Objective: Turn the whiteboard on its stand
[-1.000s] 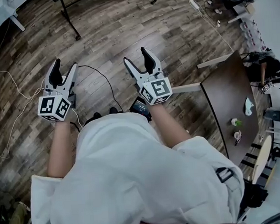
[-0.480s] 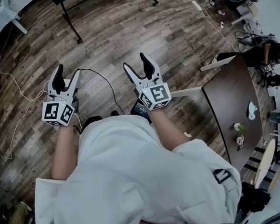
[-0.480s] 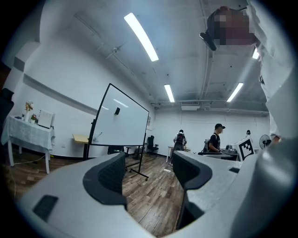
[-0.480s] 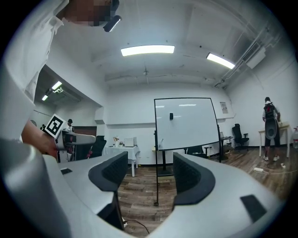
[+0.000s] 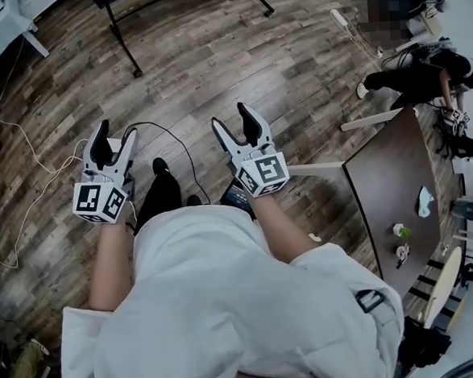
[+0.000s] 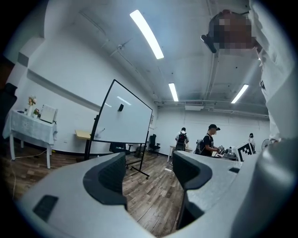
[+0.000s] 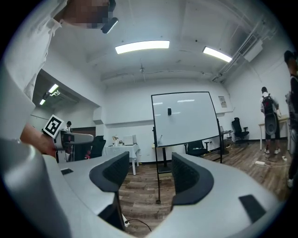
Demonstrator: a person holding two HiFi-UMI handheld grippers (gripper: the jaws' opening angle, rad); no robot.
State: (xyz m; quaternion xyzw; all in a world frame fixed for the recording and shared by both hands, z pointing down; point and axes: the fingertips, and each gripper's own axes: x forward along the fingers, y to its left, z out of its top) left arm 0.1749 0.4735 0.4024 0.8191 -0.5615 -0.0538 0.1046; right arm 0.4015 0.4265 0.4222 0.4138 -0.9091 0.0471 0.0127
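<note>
Whiteboard (image 7: 184, 118) stands well ahead of both grippers, untouched; left gripper (image 6: 149, 169) gapes wide, empty; right gripper (image 7: 150, 174) is wide but closing on nothing; narrowed further, it may miss the frame on arrival.

At the top edge of the head view we see only the black legs of the whiteboard stand (image 5: 122, 37); the rest runs off the frame. Small items (image 5: 399, 231) on the brown table (image 5: 381, 182), at the right, are too tiny to identify.
</note>
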